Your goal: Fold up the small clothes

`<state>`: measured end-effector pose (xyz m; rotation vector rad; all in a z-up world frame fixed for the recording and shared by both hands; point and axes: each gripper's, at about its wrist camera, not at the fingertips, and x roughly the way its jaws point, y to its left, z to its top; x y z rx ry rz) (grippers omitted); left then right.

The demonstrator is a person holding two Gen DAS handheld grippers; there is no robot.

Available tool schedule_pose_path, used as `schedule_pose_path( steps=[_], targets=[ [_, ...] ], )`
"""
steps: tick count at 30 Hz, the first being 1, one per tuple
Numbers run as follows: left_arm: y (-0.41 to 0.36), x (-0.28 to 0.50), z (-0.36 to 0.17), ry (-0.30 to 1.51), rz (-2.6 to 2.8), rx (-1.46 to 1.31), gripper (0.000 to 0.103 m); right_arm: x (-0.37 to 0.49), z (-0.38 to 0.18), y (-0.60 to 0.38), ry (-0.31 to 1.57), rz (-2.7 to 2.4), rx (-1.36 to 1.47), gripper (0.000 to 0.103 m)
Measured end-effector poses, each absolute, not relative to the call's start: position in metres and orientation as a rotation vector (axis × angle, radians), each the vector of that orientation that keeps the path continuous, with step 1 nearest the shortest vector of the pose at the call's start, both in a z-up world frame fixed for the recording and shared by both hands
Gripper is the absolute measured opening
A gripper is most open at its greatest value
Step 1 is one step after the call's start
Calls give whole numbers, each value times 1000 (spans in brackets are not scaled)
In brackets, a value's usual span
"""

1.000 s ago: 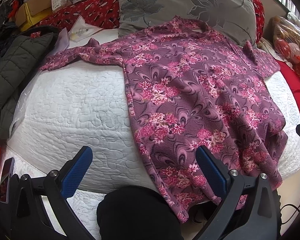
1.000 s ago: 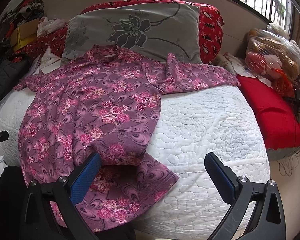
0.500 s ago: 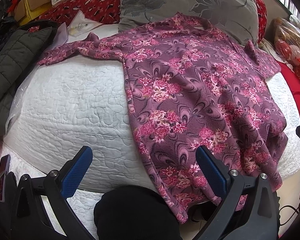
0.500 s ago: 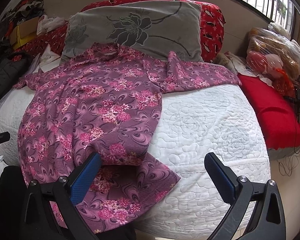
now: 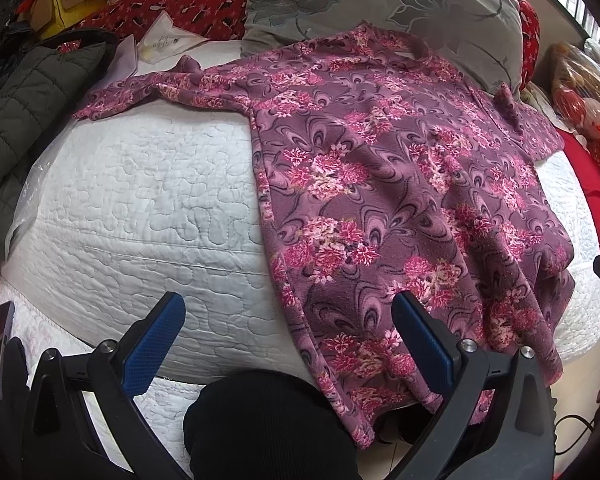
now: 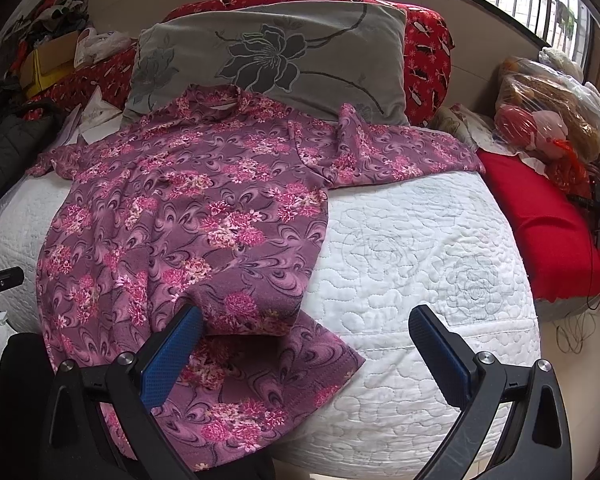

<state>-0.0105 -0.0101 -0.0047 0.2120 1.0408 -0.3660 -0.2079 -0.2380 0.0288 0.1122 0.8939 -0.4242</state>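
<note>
Garment: floral top point(image 5: 380, 184) lies ahead of me on the bed point(image 5: 148, 200), soft, limp.
Grippers: my left gripper point(image 5: 288, 328) and right gripper point(image 6: 304, 340) released, empty.
Hold: hem corners nearest each gripper.

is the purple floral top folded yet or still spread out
Spread out, not folded: the purple floral fleece top lies flat on the white quilted bed, both sleeves stretched sideways, hem hanging over the near edge.

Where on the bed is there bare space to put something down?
Bare quilt lies between shirt and dark jacket; another patch between shirt and red cloth. The pillow end is crowded.
</note>
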Motion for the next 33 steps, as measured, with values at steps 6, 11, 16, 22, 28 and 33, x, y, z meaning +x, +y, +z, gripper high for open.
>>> schedule_pose_path(
  steps=[6,11,16,22,28,33],
  targets=[
    [-2,-3,-8,1072,-345,190,103,-211,29,-246,889,-425,148,102],
    [14,11,-21,1172,-317,122,103,-222,24,-269,891,-441,232,102],
    [5,11,-38,1273,-355,105,103,-231,1,-295,938,-430,373,95],
    [-29,12,-63,1364,-372,194,103,-220,-30,-287,1022,-355,382,84],
    [-51,9,-78,1447,-466,201,33,-208,-47,-262,1090,-305,214,25],
    [-34,9,-42,1415,-546,94,5,-230,-18,-271,993,-223,352,8]
  ],
)
